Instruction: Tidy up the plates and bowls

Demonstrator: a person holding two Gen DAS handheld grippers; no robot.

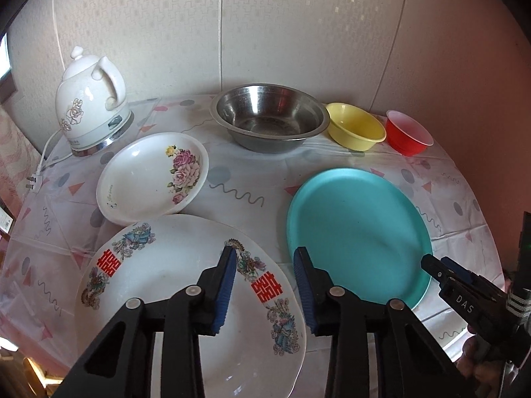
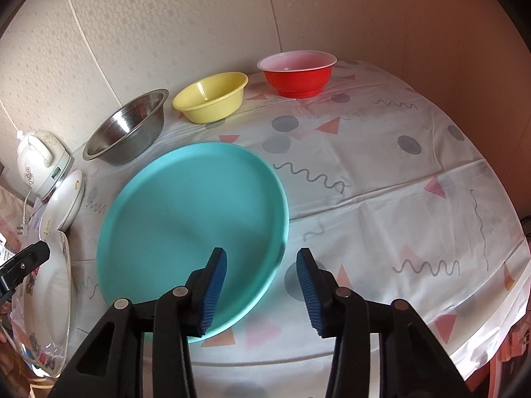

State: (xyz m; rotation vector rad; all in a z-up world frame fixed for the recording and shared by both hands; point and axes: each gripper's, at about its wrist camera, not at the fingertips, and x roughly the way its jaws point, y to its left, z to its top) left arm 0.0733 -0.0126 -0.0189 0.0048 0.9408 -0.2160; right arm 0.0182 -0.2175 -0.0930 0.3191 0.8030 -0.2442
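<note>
Teal plate (image 2: 186, 219) lies flat, plain; white plate (image 1: 172, 298) bears red characters.

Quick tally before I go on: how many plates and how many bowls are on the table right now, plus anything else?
Plates: 3 – teal plate, rose plate, dragon plate
Bowls: 3 – steel bowl, yellow bowl, red bowl
Kettle: 1 – white kettle
Total: 7
</note>
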